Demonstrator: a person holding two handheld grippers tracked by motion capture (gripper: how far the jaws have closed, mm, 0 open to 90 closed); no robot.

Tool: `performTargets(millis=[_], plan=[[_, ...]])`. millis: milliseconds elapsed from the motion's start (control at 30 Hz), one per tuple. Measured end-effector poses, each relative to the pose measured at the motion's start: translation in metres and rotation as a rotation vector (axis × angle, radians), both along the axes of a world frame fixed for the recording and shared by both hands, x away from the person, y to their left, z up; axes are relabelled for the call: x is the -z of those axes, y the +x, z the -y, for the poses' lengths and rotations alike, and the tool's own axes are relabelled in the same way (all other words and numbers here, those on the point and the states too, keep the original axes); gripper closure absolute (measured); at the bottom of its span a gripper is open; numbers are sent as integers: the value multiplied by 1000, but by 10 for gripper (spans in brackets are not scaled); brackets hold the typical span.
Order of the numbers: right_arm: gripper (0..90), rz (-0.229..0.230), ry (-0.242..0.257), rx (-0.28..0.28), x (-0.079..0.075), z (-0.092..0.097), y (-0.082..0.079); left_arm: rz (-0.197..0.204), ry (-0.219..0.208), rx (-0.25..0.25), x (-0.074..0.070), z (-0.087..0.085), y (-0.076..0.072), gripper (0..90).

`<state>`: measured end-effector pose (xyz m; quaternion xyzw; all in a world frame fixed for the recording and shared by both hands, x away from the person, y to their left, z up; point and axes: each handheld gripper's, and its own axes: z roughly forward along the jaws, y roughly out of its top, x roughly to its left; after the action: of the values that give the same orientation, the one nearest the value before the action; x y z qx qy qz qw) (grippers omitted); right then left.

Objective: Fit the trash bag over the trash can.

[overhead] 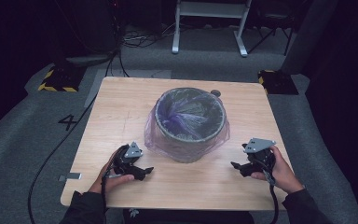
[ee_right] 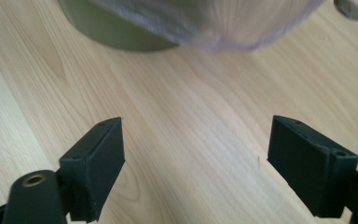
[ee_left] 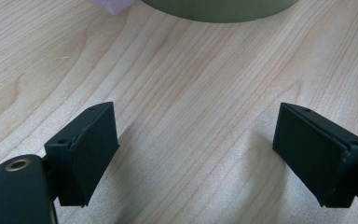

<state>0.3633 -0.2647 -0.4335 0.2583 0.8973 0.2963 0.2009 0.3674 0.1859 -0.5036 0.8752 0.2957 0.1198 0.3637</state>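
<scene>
High view: a grey bin (overhead: pixel 190 125) lined with a purple bag (overhead: pixel 154 136) stands mid-table (overhead: pixel 121 98); the left gripper (overhead: pixel 145 171) and right gripper (overhead: pixel 235 165) rest near it, one on each side. Left gripper view: jaws spread, nothing between, bin base (ee_left: pixel 219 9) far ahead. Right gripper view: jaws likewise released, bag hem (ee_right: pixel 223 28) beyond. Judged step: approach; next, each gripper should probably advance to the bag's overhang.

The bin (overhead: pixel 190 125) stands mid-table (overhead: pixel 121 100), left gripper (overhead: pixel 142 171) and right gripper (overhead: pixel 237 166) flanking its near side.
</scene>
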Motion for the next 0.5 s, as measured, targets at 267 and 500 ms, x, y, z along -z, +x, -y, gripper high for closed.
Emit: performTargets(millis=[267, 500], plan=[[183, -38, -28, 41, 38, 16, -5, -1, 1, 1, 0, 0, 0, 131], [178, -49, 63, 86, 57, 39, -15, -2, -3, 5, 0, 1, 1, 126]])
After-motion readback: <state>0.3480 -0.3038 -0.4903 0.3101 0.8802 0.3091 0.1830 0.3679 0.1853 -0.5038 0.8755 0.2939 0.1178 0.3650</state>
